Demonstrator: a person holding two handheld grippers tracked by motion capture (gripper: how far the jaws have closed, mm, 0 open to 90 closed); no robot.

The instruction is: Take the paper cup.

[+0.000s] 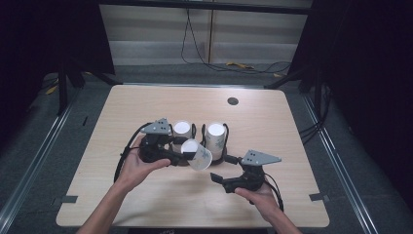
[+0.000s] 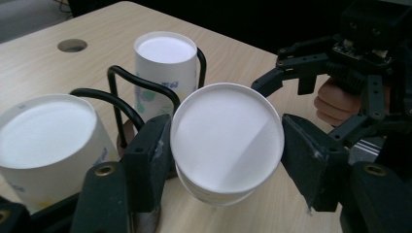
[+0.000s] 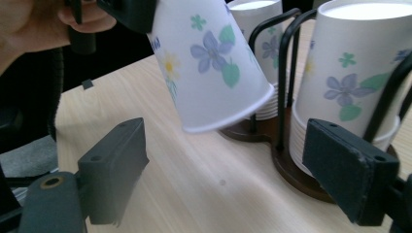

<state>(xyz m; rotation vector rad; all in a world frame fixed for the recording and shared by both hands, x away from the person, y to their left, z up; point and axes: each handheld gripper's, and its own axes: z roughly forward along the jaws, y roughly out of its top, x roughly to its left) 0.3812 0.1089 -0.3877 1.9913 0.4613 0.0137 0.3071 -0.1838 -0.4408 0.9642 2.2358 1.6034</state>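
While the left claw (image 2: 226, 160) carries the white paper cup with blue flower print (image 1: 197, 154) tilted above the counter (image 1: 126, 195), I judge the step to be bringing it to the black wire cup holder (image 1: 221, 157) at frame centre. To do it well I would level the cup, line it over a stack, and lower it straight. Left claw: closed on the cup, pads pressing its sides just below the rim, which faces that claw's camera. Right claw (image 1: 220, 181): jaws spread wide, nothing between them, hovering lower right of the holder, apart from the two stacks of flowered paper cups (image 1: 215, 136) standing upright in the holder.
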